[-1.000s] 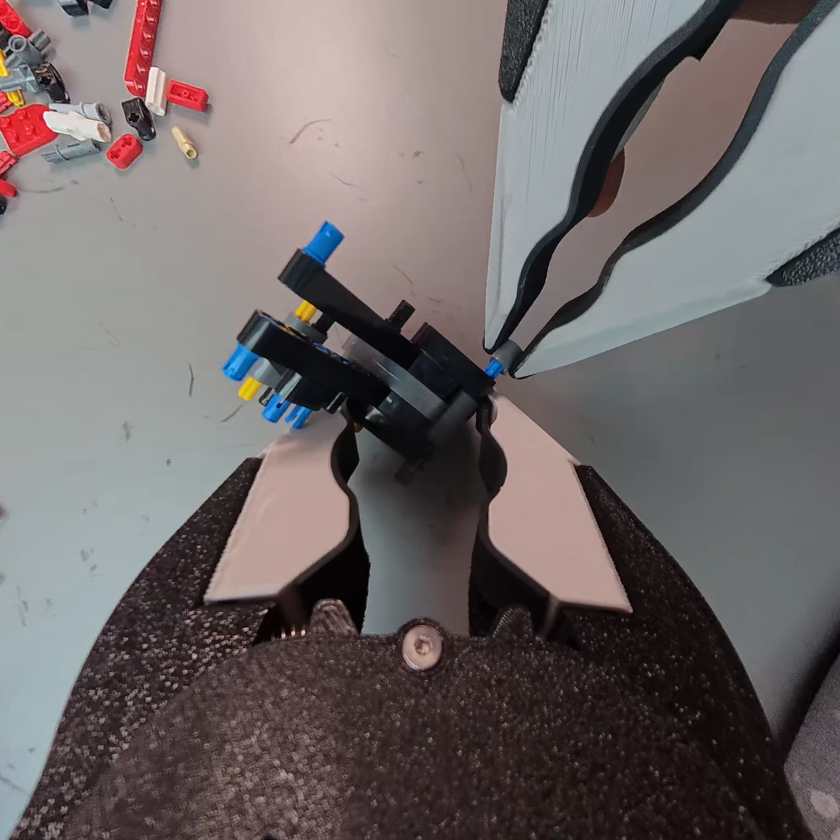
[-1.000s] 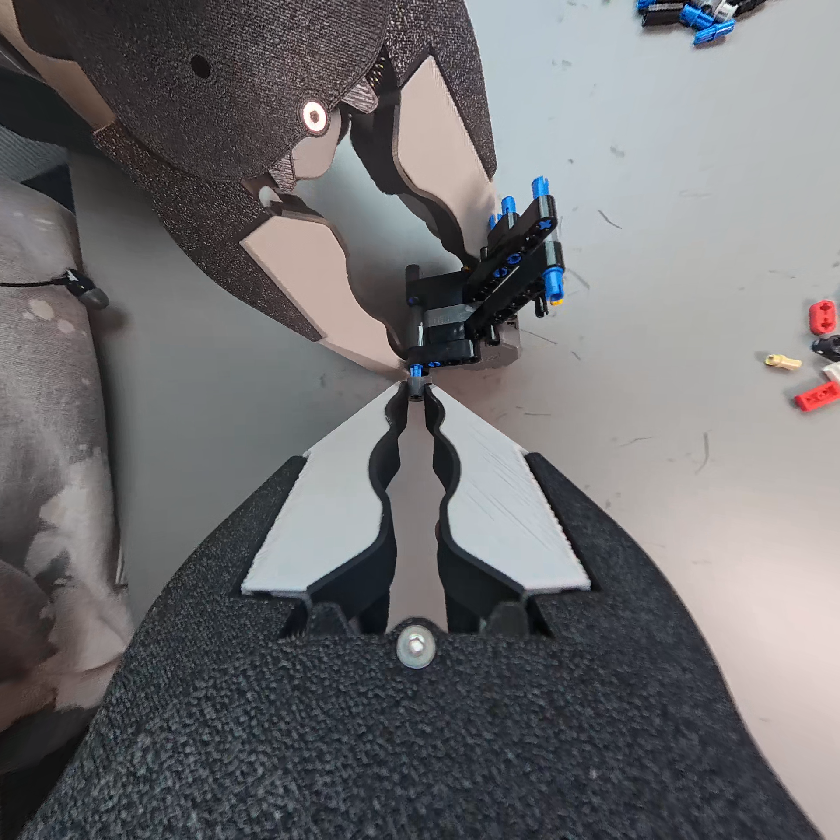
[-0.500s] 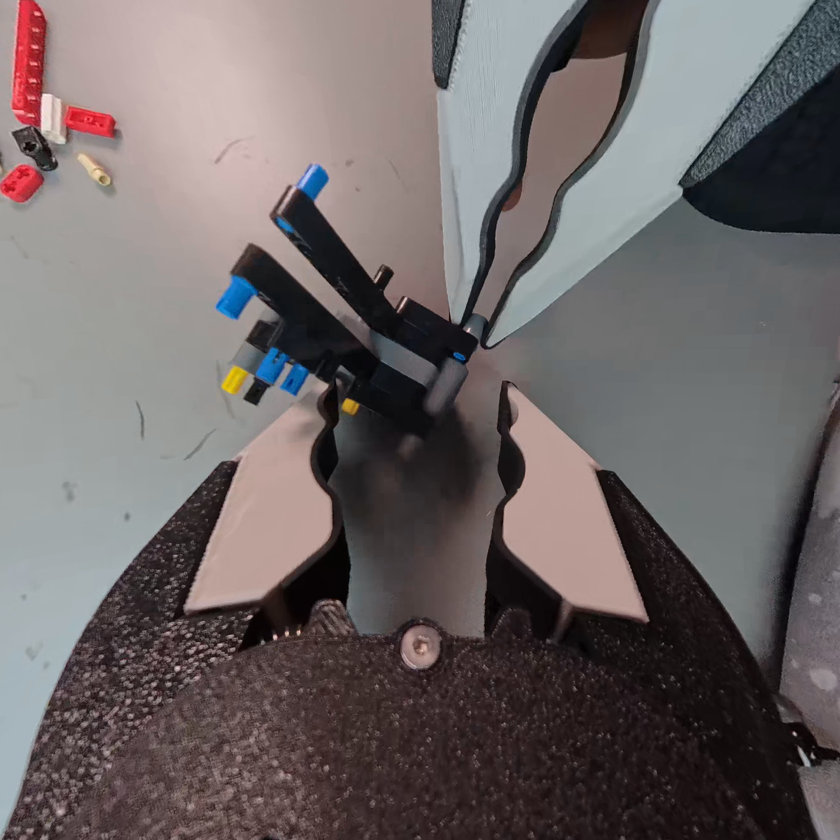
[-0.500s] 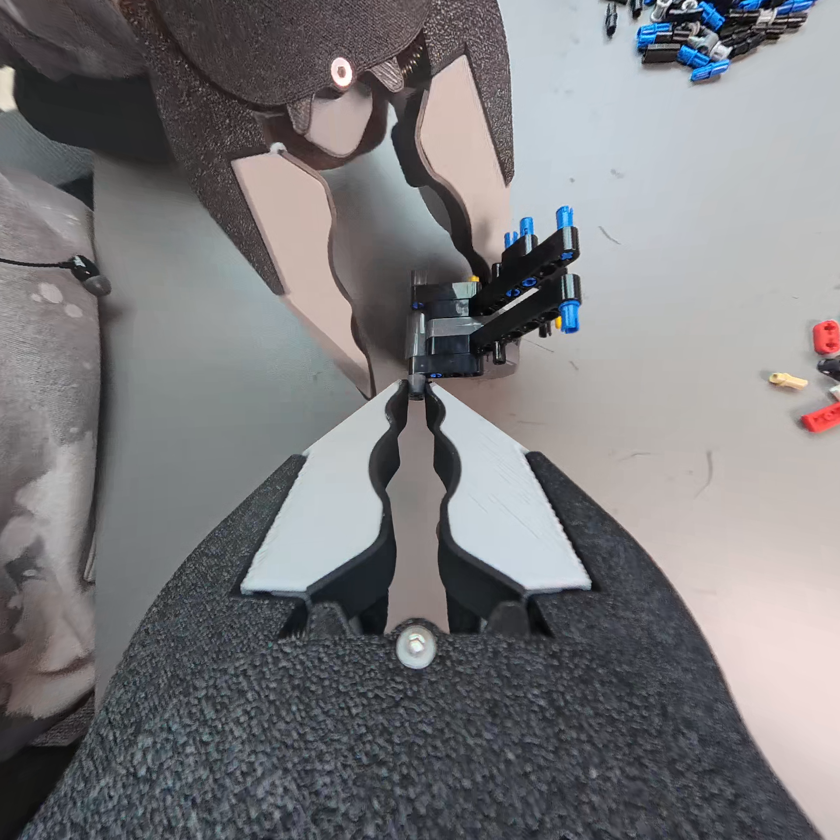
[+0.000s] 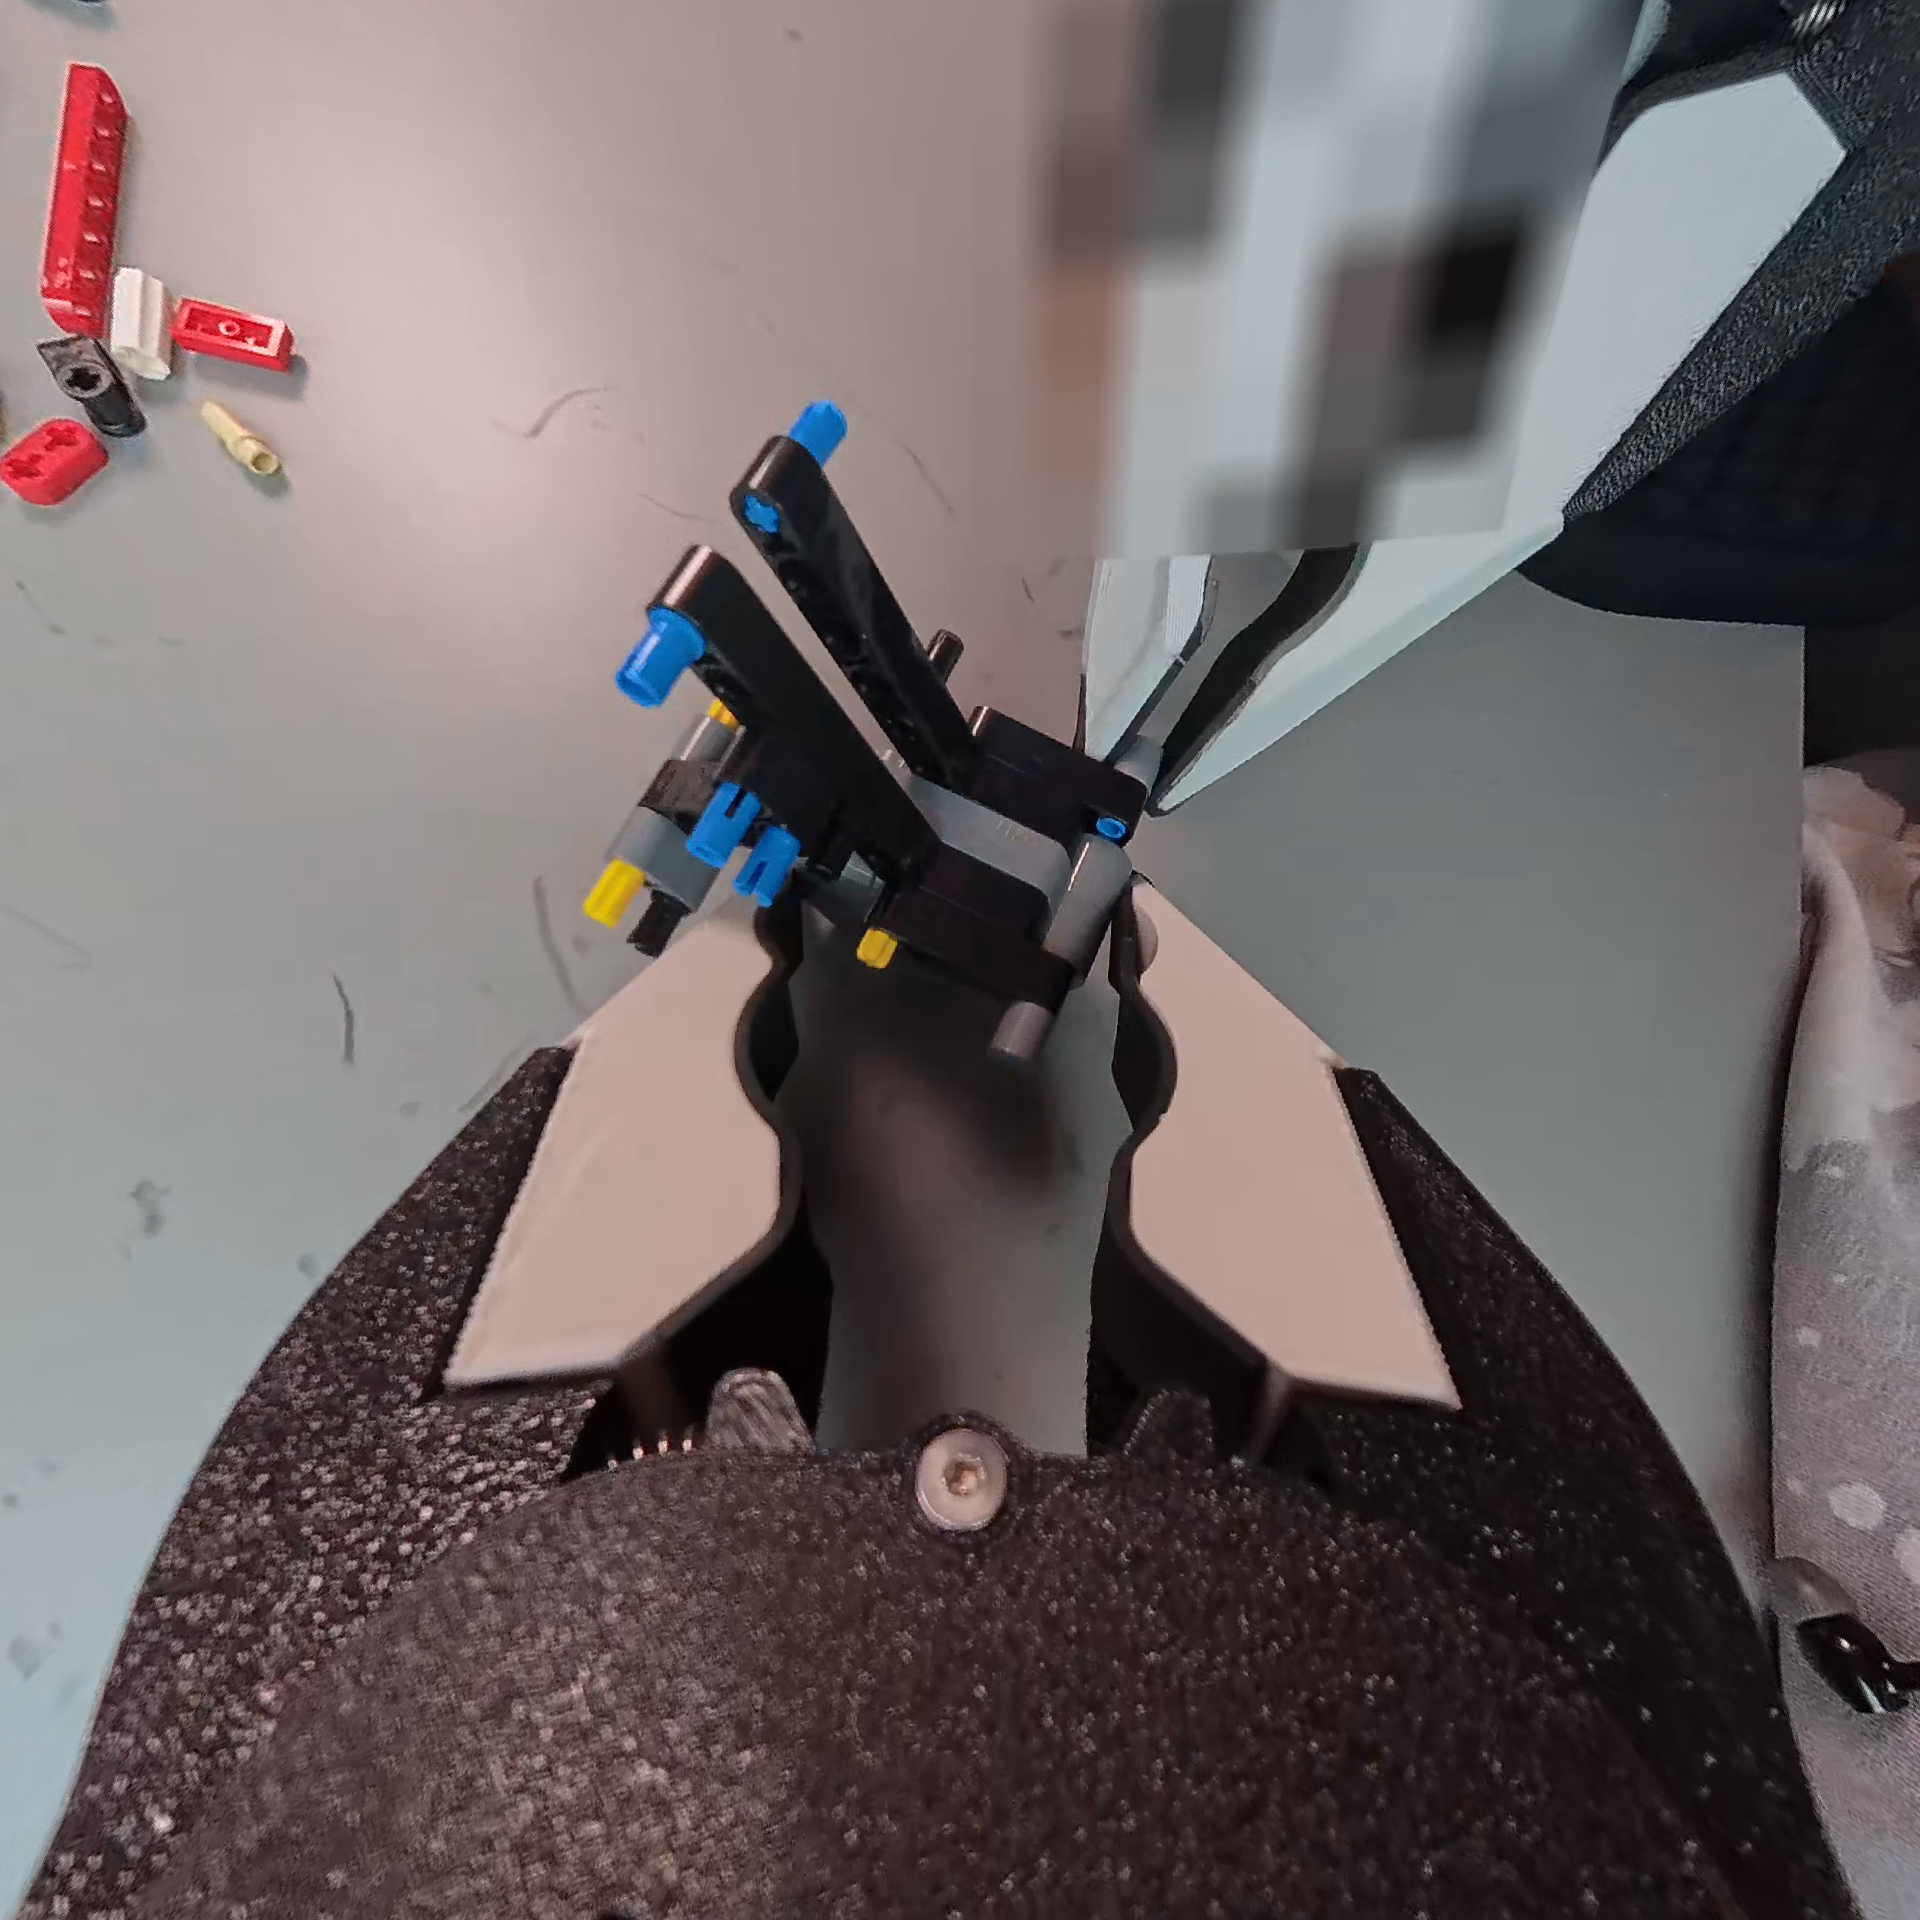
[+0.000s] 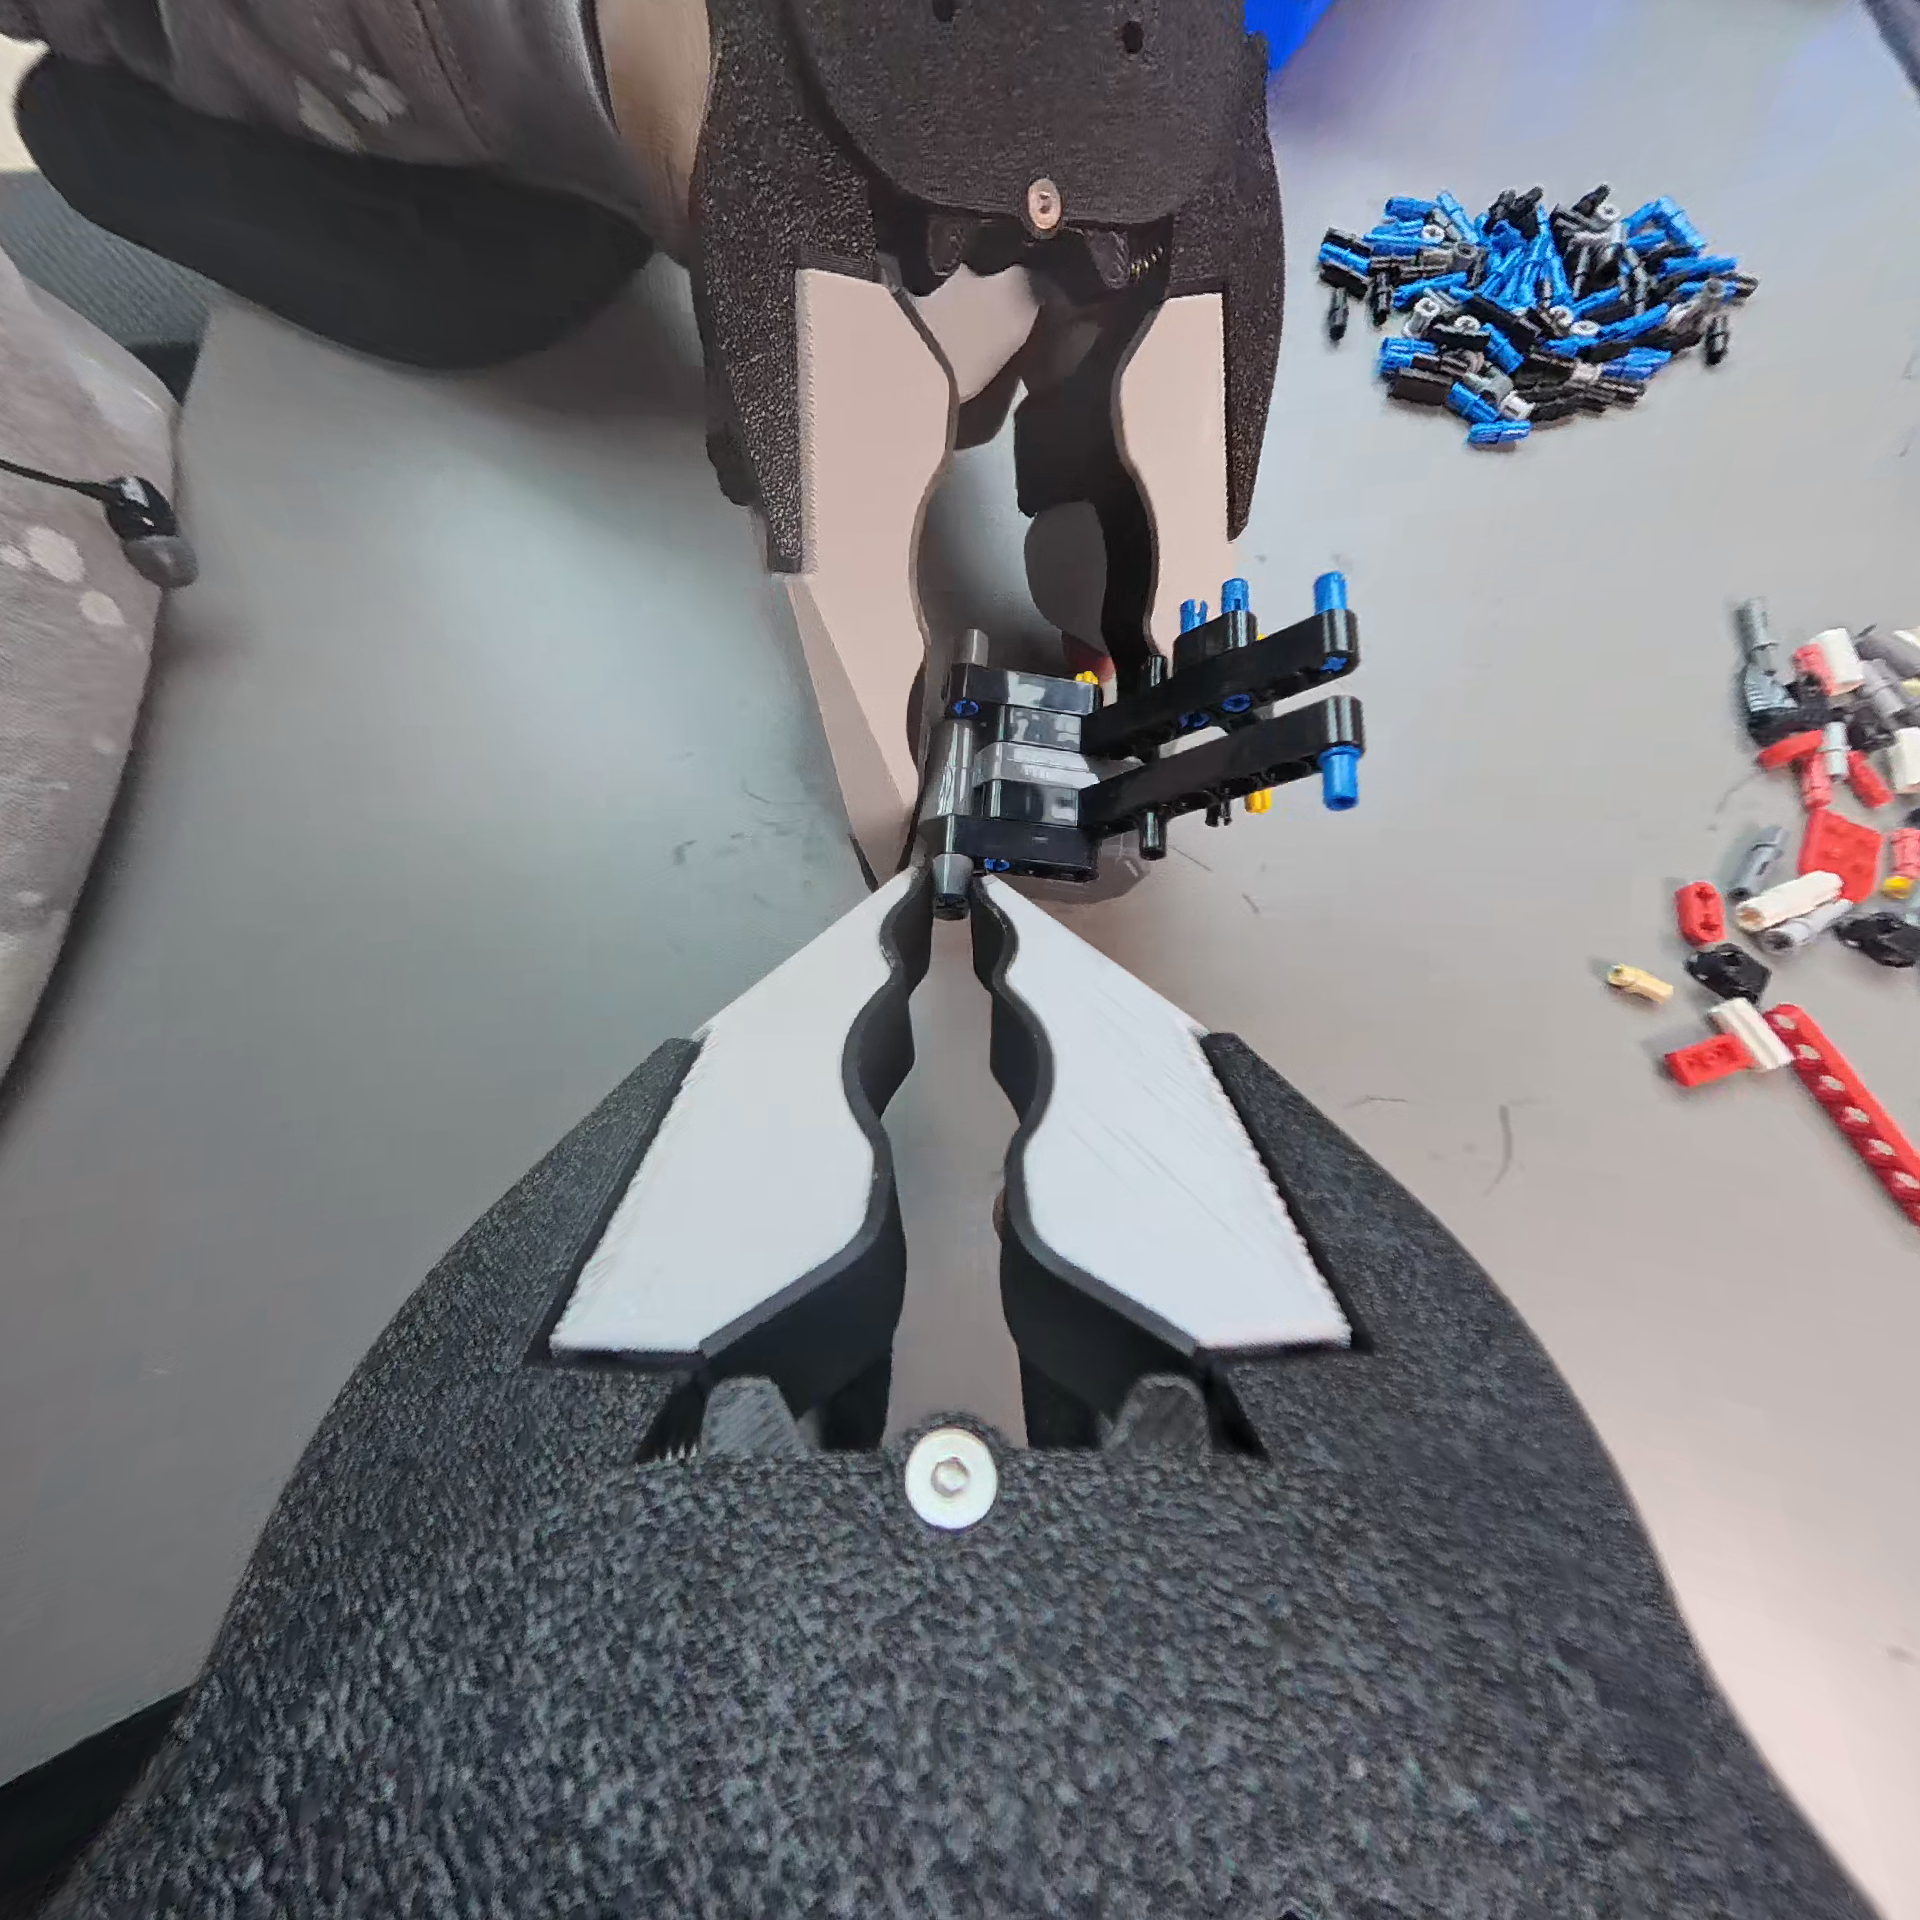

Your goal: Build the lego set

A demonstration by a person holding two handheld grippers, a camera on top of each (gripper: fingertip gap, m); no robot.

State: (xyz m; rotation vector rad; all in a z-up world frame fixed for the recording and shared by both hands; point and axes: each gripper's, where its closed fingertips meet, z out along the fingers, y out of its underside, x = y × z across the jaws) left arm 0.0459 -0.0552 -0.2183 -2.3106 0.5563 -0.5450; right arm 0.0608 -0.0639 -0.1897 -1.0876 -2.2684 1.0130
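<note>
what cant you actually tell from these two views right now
- Right gripper, left wrist view: a mosaic patch covers most of its fingers; only the tips at the grey pin show.
- Left gripper: the black lego assembly hides whether its fingers clamp it.
- Pile of blue and black pins, right wrist view: too small to count.
- Long red beam: cut off by the right edge.

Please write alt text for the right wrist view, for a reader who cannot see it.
The right hand-held gripper pinches a dark grey pin at the near end of a black Lego assembly, which the left hand-held gripper holds opposite. Loose Lego pieces lie on the grey table.
</note>
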